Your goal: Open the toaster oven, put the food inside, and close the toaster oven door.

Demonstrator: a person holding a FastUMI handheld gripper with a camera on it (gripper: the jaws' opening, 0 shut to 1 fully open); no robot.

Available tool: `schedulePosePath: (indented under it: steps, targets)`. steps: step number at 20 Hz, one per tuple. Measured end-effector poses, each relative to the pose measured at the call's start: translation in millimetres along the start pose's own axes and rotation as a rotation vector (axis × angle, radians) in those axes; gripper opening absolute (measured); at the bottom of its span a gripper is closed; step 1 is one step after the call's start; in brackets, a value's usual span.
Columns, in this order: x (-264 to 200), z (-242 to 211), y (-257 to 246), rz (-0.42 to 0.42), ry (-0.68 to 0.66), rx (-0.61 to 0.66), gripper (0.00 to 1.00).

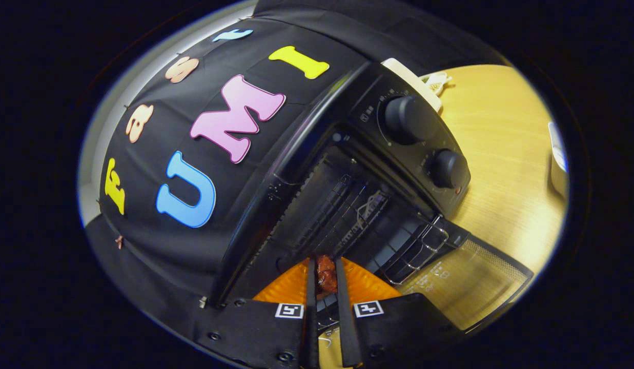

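A black toaster oven (399, 154) stands on a wooden table, tilted in my view, with two round knobs on its panel. Its glass door (470, 279) hangs open and lies flat in front of the cavity. A wire rack (358, 210) shows inside the dark cavity and pokes out over the door. My gripper (326, 274) has orange fingers (288, 287) held close together, shut on a reddish-brown piece of food (326, 272). The food sits at the mouth of the oven, just before the rack.
The light wooden table (501, 154) stretches to the right of the oven. A white object (557, 159) lies at the table's far right edge. A white plug or cord (435, 81) rests behind the oven.
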State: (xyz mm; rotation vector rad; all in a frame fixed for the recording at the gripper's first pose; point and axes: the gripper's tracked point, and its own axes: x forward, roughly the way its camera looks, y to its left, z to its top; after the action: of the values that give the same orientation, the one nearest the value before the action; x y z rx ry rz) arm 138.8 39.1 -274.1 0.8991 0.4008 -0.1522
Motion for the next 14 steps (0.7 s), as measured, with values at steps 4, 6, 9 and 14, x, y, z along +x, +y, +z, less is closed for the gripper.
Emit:
schedulePosePath:
  steps: [4,6,9,14]
  targets:
    - [-3,3,-7,-0.044,0.005,-0.124,0.44]
    - [-7,-2,1,-0.016,0.022,-0.201,0.68]
    - [-22,-12,9,-0.005,0.046,-0.309,0.98]
    - [-56,-18,17,-0.018,0.075,-0.428,0.98]
